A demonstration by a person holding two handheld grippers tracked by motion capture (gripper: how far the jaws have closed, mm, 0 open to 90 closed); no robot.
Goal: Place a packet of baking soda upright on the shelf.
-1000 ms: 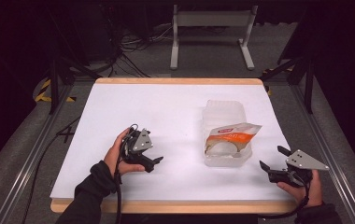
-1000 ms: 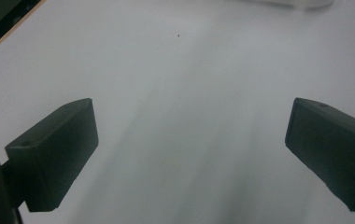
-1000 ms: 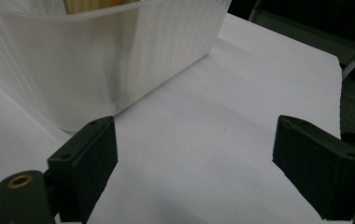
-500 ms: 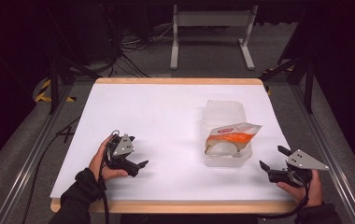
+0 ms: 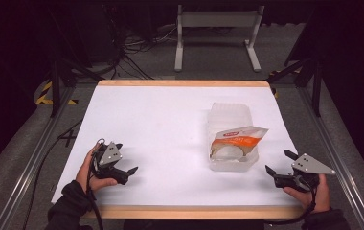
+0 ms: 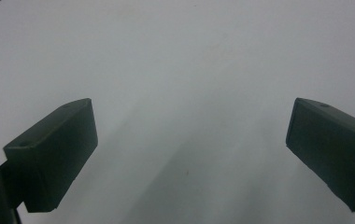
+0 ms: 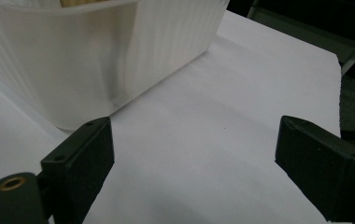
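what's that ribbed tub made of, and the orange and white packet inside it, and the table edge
The tub looks like translucent white plastic: light glows through its ribbed, slightly glossy walls. The packet seems to be thin plastic film, judging by its creased, shiny printed surface; foil lining cannot be ruled out. The table edge appears to be light wood or wood-look laminate, a matt tan strip around the white top.

Left claw agape — white tabletop

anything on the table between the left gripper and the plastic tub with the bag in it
Nothing: in the high view, bare white table separates the left gripper from the plastic tub.
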